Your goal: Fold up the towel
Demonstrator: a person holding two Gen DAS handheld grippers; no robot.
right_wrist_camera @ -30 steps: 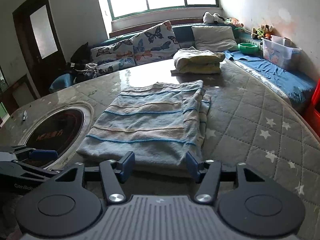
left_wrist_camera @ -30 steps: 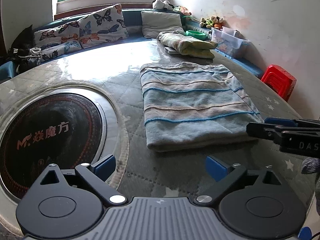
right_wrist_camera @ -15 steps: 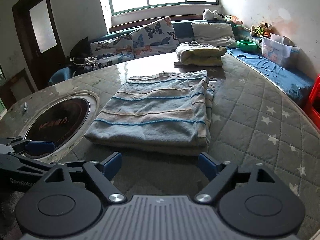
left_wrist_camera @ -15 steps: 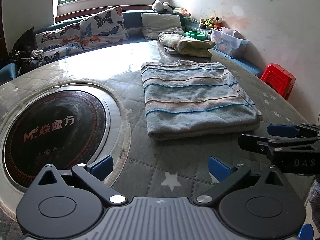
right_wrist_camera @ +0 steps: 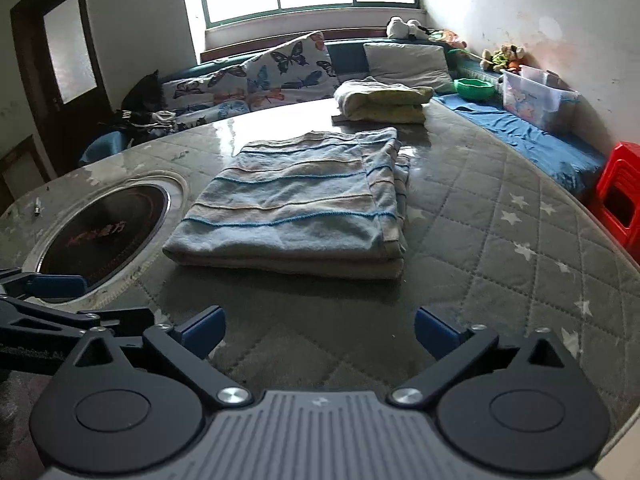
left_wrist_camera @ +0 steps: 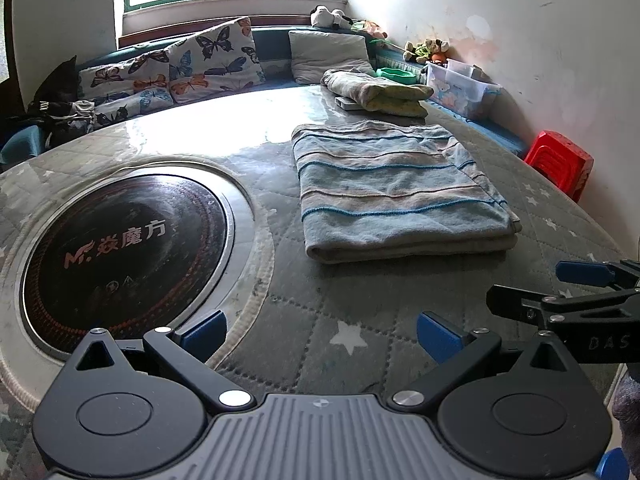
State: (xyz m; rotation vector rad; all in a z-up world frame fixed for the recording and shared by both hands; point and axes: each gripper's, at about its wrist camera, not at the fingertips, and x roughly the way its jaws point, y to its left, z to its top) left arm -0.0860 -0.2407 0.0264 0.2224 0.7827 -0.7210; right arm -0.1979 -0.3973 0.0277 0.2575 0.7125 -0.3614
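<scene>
A blue and beige striped towel (left_wrist_camera: 396, 192) (right_wrist_camera: 296, 204) lies folded flat on the round quilted table (left_wrist_camera: 340, 320) (right_wrist_camera: 500, 256), its thick folded edge facing me. My left gripper (left_wrist_camera: 320, 334) stands open over bare table short of the towel, nothing between its blue pads. My right gripper (right_wrist_camera: 320, 330) is also back from the towel's near edge; its jaws are opening wide with nothing between them. Each gripper shows at the edge of the other's view, the right gripper (left_wrist_camera: 576, 292) and the left gripper (right_wrist_camera: 52, 292).
A round black hotplate (left_wrist_camera: 120, 248) (right_wrist_camera: 104, 236) is set into the table left of the towel. A second folded towel (left_wrist_camera: 380, 94) (right_wrist_camera: 384, 102) lies at the far side. Cushions, a clear plastic box (left_wrist_camera: 460, 88) and a red stool (left_wrist_camera: 560, 160) stand around the table.
Both grippers have drawn back from the towel toward me, so it looks farther away. The right gripper's jaws have spread from narrow to wide. The towel has stayed put.
</scene>
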